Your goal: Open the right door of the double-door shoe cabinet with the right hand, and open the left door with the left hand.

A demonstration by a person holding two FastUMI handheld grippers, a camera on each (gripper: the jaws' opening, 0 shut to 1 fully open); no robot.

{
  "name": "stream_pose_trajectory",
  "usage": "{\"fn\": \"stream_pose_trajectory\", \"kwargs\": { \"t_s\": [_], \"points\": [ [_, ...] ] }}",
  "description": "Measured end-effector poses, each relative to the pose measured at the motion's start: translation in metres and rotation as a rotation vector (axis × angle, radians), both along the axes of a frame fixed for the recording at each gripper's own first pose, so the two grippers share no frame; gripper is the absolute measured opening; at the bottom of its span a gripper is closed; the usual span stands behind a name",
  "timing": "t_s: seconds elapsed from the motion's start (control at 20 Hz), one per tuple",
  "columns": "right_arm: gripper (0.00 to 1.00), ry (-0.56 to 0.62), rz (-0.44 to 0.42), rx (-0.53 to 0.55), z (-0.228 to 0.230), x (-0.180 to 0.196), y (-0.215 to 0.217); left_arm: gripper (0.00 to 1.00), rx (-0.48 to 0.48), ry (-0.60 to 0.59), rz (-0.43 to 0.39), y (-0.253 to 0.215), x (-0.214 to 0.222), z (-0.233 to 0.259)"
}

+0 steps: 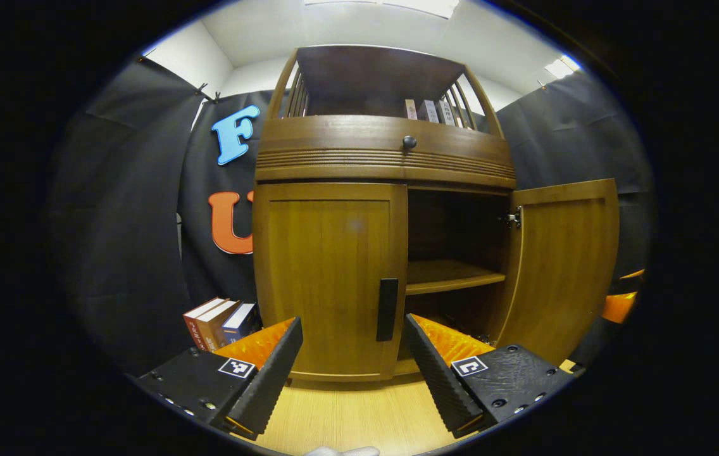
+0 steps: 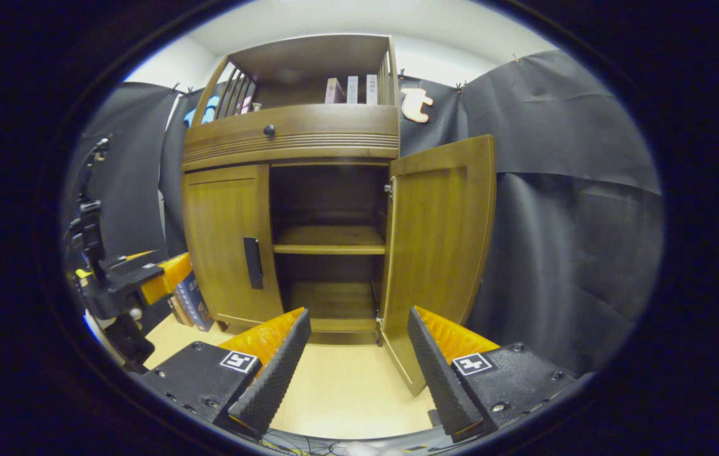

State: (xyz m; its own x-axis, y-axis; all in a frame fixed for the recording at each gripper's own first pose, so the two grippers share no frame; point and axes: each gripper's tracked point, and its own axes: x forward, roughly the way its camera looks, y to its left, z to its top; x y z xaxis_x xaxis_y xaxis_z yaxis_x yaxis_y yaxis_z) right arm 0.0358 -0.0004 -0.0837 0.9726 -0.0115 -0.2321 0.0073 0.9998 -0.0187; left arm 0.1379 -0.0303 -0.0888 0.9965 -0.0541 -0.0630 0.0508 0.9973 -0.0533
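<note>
The wooden shoe cabinet stands before me. Its right door is swung wide open, showing an inner shelf. The left door is closed, with a black vertical handle at its inner edge. My left gripper is open, a short way in front of the left door with the handle between its fingertips in the view. My right gripper is open and empty, back from the cabinet. The left gripper also appears at the left of the right gripper view.
Several books stand on the floor left of the cabinet. More books sit on the top shelf, above a drawer with a round knob. Black cloth walls surround the cabinet. The light wood floor lies in front.
</note>
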Motion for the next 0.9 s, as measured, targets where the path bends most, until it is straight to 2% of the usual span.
{"fn": "stream_pose_trajectory", "kwargs": {
  "t_s": [0.15, 0.2, 0.25, 0.55, 0.7, 0.75, 0.8, 0.9],
  "points": [
    [0.97, 0.028, -0.018, -0.021, 0.0, -0.003, -0.001, 0.97, -0.012, 0.011, -0.008, -0.012, 0.038, -0.015],
    [1.0, 0.032, -0.023, -0.025, 0.001, -0.005, 0.0, 0.96, -0.019, 0.019, -0.011, -0.016, 0.052, -0.023],
    [0.97, 0.03, -0.031, -0.029, 0.004, -0.008, -0.001, 0.96, -0.024, 0.035, -0.016, -0.021, 0.064, -0.032],
    [0.97, 0.043, -0.078, -0.063, 0.0, -0.016, -0.016, 0.95, -0.009, 0.061, -0.011, -0.042, 0.126, -0.059],
    [0.98, 0.053, -0.087, -0.062, -0.002, -0.016, -0.018, 0.86, 0.012, 0.069, 0.012, -0.044, 0.146, -0.069],
    [0.97, 0.056, -0.086, -0.063, -0.004, -0.015, -0.017, 0.86, 0.015, 0.061, 0.014, -0.045, 0.15, -0.07],
    [0.97, 0.06, -0.083, -0.066, -0.005, -0.015, -0.016, 0.9, 0.02, 0.062, 0.004, -0.049, 0.155, -0.071],
    [0.97, 0.07, -0.069, -0.075, -0.007, -0.01, -0.013, 0.68, 0.026, 0.059, -0.009, -0.054, 0.161, -0.072]
  ]
}}
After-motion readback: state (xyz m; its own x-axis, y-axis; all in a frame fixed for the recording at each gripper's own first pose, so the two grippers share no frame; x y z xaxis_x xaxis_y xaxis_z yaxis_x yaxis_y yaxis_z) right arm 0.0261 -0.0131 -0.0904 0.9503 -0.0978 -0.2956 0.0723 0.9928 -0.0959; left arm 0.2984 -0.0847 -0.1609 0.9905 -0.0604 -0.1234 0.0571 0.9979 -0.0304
